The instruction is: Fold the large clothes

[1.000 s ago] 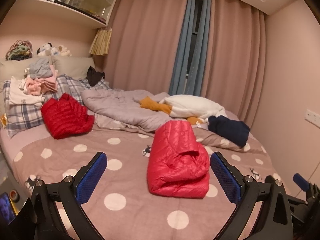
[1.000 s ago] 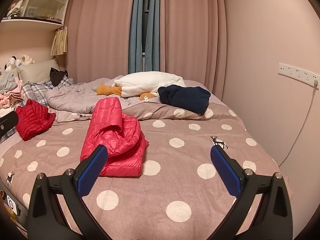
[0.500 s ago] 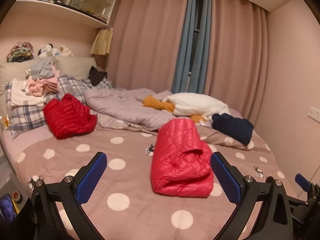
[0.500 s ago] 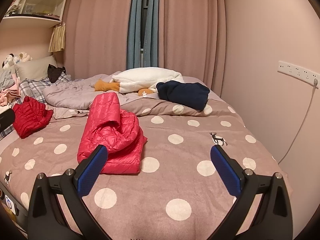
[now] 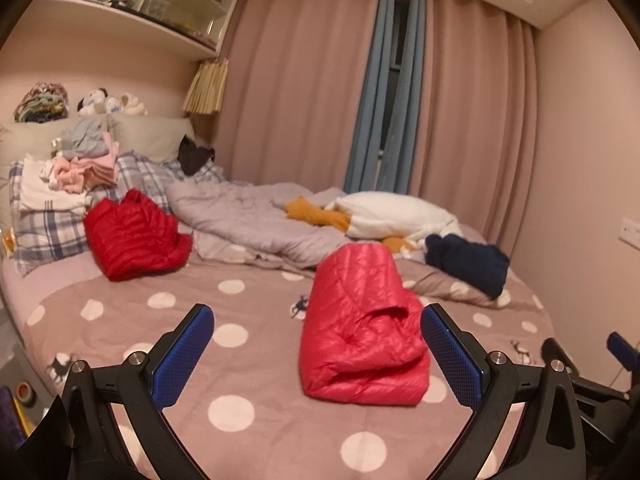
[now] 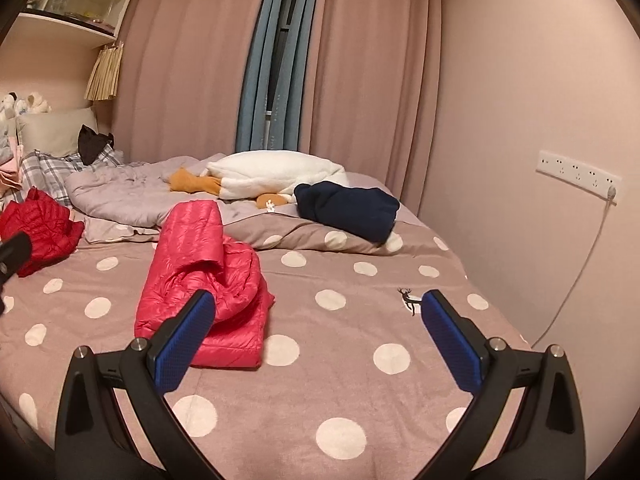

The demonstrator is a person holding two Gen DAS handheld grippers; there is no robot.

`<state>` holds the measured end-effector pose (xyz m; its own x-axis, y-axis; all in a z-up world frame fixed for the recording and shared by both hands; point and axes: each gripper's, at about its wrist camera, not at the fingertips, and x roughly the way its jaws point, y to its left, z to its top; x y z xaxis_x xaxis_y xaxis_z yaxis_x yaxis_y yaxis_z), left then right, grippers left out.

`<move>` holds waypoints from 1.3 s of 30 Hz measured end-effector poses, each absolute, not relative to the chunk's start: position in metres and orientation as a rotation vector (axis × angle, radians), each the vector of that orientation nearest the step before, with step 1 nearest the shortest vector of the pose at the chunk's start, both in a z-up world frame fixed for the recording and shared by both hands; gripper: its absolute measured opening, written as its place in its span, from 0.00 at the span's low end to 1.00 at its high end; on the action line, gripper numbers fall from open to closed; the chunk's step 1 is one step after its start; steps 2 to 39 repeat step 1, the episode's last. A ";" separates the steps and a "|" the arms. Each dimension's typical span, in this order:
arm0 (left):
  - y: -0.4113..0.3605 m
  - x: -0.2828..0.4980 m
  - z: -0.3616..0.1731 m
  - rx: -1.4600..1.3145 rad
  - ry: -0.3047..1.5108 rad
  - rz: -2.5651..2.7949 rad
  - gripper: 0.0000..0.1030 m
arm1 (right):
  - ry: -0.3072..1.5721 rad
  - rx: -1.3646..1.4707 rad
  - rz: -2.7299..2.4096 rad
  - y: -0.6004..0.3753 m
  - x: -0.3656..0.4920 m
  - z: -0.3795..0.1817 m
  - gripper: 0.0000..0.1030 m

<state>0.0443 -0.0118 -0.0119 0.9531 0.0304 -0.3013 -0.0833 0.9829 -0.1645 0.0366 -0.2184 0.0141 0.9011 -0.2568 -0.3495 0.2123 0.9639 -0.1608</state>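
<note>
Left gripper (image 5: 316,348) held wide open above the near edge of the bed, blue pads (image 5: 182,354) spread and gripping nothing. Right gripper (image 6: 318,338) likewise spread wide, empty, raised over the polka-dot bedspread (image 6: 340,360). Seen folded into a thick bundle on the bedspread near the middle of the bed: a pink-red down jacket (image 5: 360,328), in the right wrist view lying toward the left finger (image 6: 204,276). Touched by neither gripper. Well apart, near the plaid pillow (image 5: 44,228) at the head of the bed: a second, darker red down jacket (image 5: 134,236), bunched rather than flat. Behind the folded jacket, a rumpled grey quilt (image 5: 248,220), with a white and orange plush toy (image 5: 384,216) lying on it. Just beside the toy, on a turned-back fold of the bedspread, a navy garment (image 6: 348,208) in a heap. Piled on the pillows at the far left: pink, white and grey clothes (image 5: 80,164). Curtains (image 5: 304,100) drawn behind; power strip (image 6: 578,176) on the right wall with one cable hanging.
</note>
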 end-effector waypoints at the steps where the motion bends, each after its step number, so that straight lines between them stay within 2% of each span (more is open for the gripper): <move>1: -0.013 0.044 -0.011 -0.160 0.302 0.066 0.99 | 0.382 -0.117 -0.236 -0.219 0.037 0.014 1.00; 39: -0.013 0.044 -0.011 -0.160 0.302 0.066 0.99 | 0.382 -0.117 -0.236 -0.219 0.037 0.014 1.00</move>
